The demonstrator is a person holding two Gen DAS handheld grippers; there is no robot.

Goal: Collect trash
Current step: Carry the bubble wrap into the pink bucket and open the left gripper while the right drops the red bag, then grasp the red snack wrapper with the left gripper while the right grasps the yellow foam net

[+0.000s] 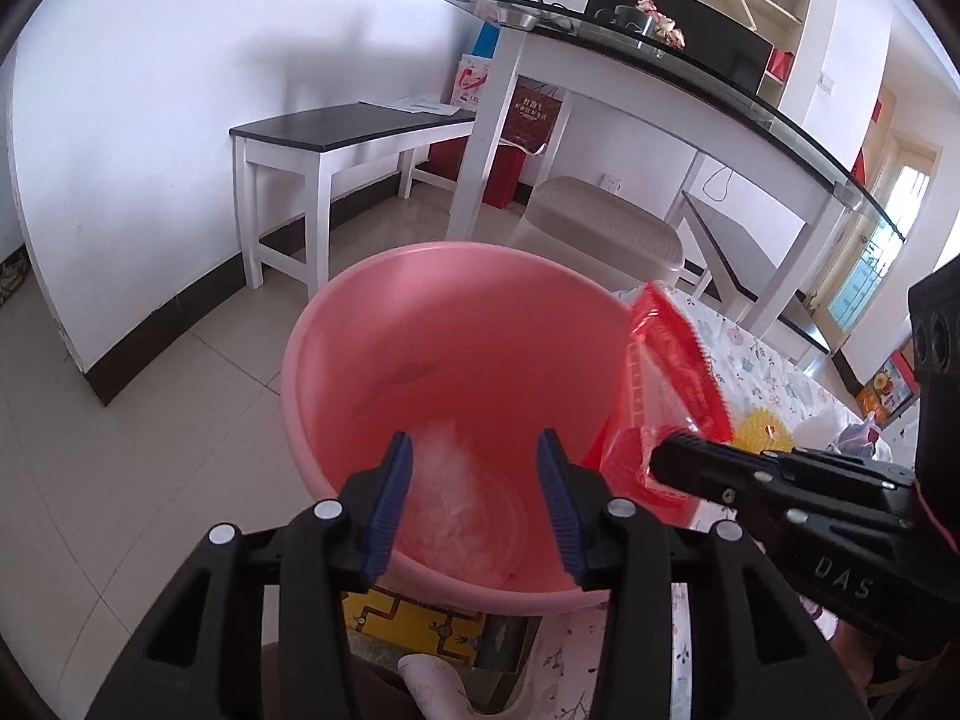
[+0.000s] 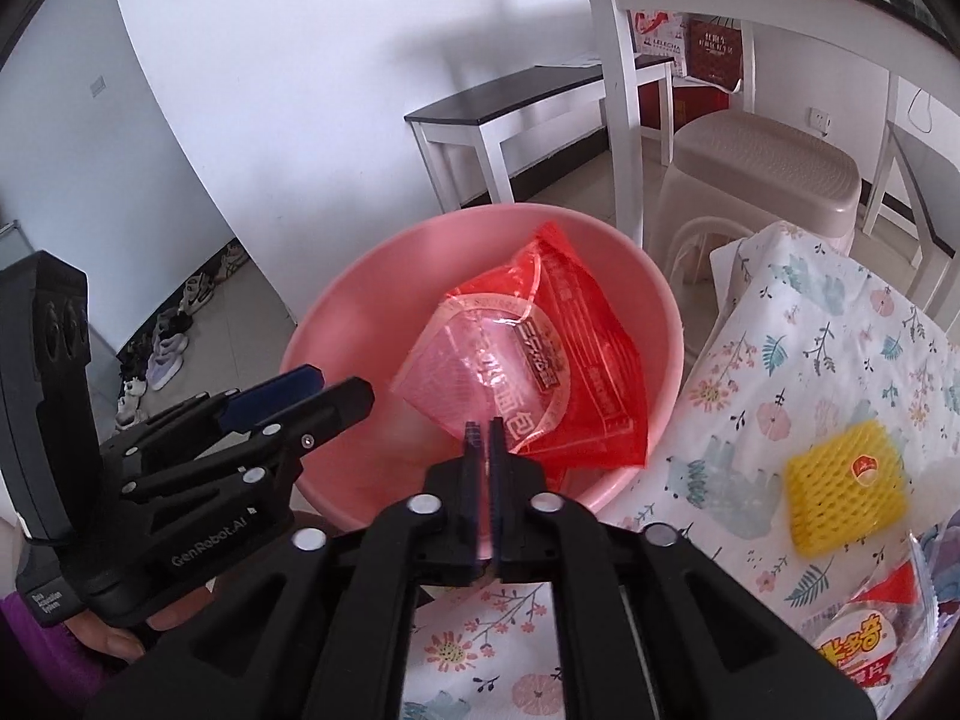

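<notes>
Here we count one red wrapper [image 2: 534, 360] in play: thin, glossy, see-through plastic with printed characters and a crimped edge, crumpled into a rough wedge. It hangs straight ahead of the right gripper [image 2: 480, 429], whose two ribbed fingers are pressed together on the wrapper's near corner, so the sheet is pinched and dangles over the mouth of the pink basin [image 2: 336, 312]. From the left wrist view the same wrapper [image 1: 666, 384] sits off to the right of the left gripper [image 1: 474, 450], beside the basin's [image 1: 372, 300] right rim.

One basin is in view: round, smooth, matte pink plastic with a rolled lip. Inside it, just beyond the left gripper's spread blue pads [image 1: 393, 480], lies one crumpled clear film [image 1: 450, 492], whitish and wrinkled. The left gripper holds nothing; its fingers stand well apart, hovering over the near rim.

To the right of the right gripper we see a floral tablecloth [image 2: 780, 372], soft and printed with leaves and blossoms. On it lie one yellow foam net sleeve [image 2: 846, 486], squarish with a mesh texture and a round sticker, and one clear snack packet [image 2: 870, 642] with red and yellow print at the lower right.

Farther ahead stand one beige plastic stool [image 2: 762, 162] with a dimpled top and one dark-topped white bench [image 2: 516, 102].
</notes>
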